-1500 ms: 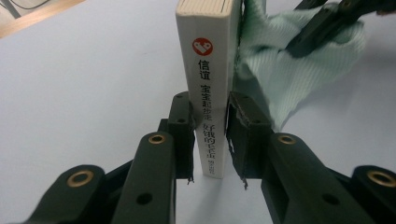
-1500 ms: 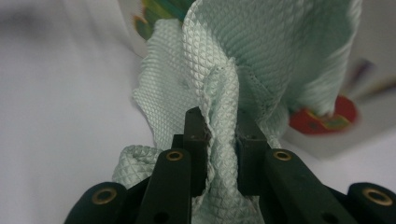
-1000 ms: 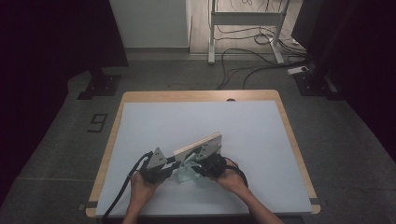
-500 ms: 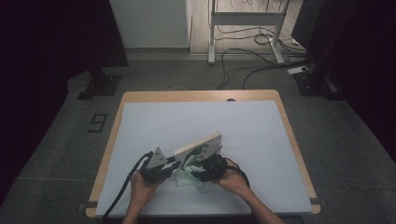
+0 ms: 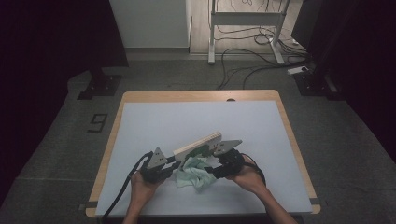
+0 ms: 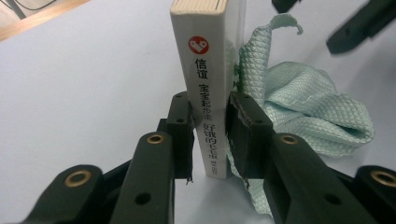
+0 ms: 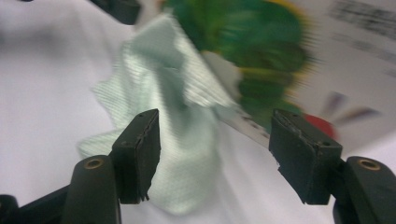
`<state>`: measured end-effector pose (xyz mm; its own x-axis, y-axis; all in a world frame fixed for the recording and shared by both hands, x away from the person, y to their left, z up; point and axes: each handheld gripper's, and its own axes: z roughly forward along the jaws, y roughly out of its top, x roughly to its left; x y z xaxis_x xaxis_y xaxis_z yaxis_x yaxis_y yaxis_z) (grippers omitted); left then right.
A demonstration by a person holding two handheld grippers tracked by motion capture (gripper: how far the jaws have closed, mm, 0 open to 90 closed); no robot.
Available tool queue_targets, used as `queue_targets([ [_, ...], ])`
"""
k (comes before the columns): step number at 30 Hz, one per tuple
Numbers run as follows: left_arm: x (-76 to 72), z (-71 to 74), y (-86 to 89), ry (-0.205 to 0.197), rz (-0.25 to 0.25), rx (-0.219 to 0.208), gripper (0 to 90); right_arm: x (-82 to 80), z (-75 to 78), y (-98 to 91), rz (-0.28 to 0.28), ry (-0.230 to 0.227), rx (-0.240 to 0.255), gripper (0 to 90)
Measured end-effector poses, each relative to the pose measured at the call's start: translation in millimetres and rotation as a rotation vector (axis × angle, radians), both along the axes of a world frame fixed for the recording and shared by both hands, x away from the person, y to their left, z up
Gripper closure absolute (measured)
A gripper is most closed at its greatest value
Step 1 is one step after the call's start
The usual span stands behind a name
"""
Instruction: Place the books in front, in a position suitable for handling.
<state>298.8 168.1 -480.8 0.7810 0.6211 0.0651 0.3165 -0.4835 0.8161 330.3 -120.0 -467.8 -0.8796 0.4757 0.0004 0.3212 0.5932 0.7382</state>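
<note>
A white book (image 5: 198, 145) stands on its edge on the table, its spine toward my left gripper (image 5: 173, 164). In the left gripper view both pads are pressed on the book's spine (image 6: 208, 93), so my left gripper (image 6: 210, 135) is shut on it. A crumpled mint-green cloth (image 5: 194, 173) lies on the table against the book's cover side (image 6: 303, 107). My right gripper (image 5: 211, 171) points at the cloth from the right. Its jaws have just been opening, and in its own view my right gripper (image 7: 215, 149) stands open. The cloth (image 7: 173, 93) and the book's green-pictured cover (image 7: 280, 56) lie beyond its pads, untouched.
The pale table top (image 5: 187, 121) has a wooden rim (image 5: 201, 95), and the work goes on near its front edge. Cables trail from both grippers toward the person. Beyond the table are a dark floor, a desk frame (image 5: 243, 18) and loose cables.
My right gripper has let go of the cloth, opened wide and drawn back a little to the right and up. The left gripper and the book have stayed put.
</note>
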Motion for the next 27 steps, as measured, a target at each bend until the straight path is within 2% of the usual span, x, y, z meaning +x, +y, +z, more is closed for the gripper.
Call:
queue_targets([
  [9, -1.6, 0.4, -0.8, 0.002, -0.007, 0.003, 70.6, 24.2, 2.9, -34.9, -0.126, -0.033, 0.035, 28.4],
  [13, -2.4, 0.5, -1.0, 0.006, -0.011, 0.001, 70.8, 37.3, 0.1, -40.2, -0.137, -0.032, 0.059, 25.8],
  [22, -1.3, 0.3, -0.7, 0.019, -0.015, -0.002, 70.6, 60.7, -4.9, -30.6, -0.066, -0.024, 0.117, 24.5],
  [27, -1.2, 0.0, -0.8, 0.019, -0.010, 0.000, 69.6, 62.0, -3.9, -28.7, -0.026, -0.032, 0.143, 36.5],
])
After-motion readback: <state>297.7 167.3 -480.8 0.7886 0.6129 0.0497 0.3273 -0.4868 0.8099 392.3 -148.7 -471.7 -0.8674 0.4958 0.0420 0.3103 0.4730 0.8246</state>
